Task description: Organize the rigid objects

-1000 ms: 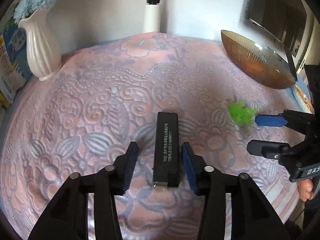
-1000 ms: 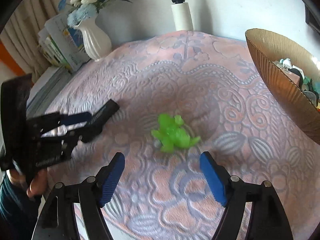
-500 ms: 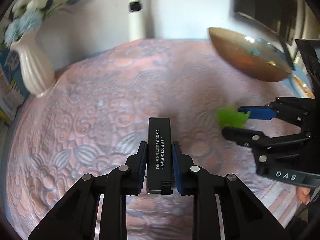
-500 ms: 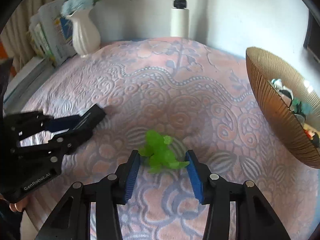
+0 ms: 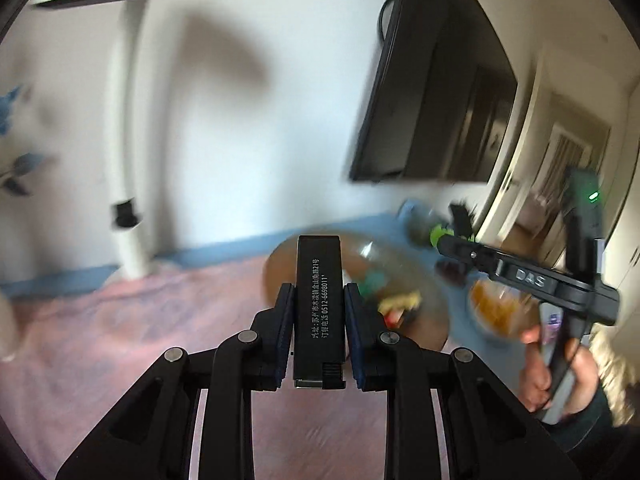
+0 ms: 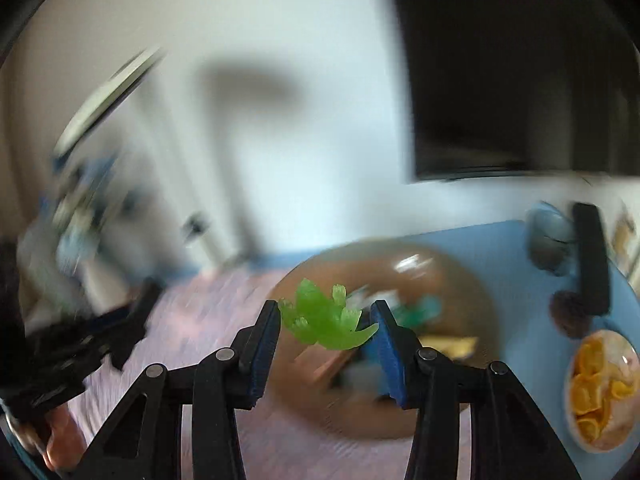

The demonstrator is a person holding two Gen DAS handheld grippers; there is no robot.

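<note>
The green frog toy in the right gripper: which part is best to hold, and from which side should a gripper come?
Hold it across the body, one pad on each flank, coming from behind along its length. The green frog toy is flat, with thin splayed legs that give no firm surface; only the thicker middle does. The right gripper is shut on it there now, above the brown bowl.

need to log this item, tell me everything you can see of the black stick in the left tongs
The black stick is a slim, flat rectangular bar that looks like matte plastic, with white printed characters and digits along its face and a metal-looking end nearest the camera. It is lifted off the cloth, pointing forward toward the brown bowl, clamped on both long sides by the left tongs.
</note>
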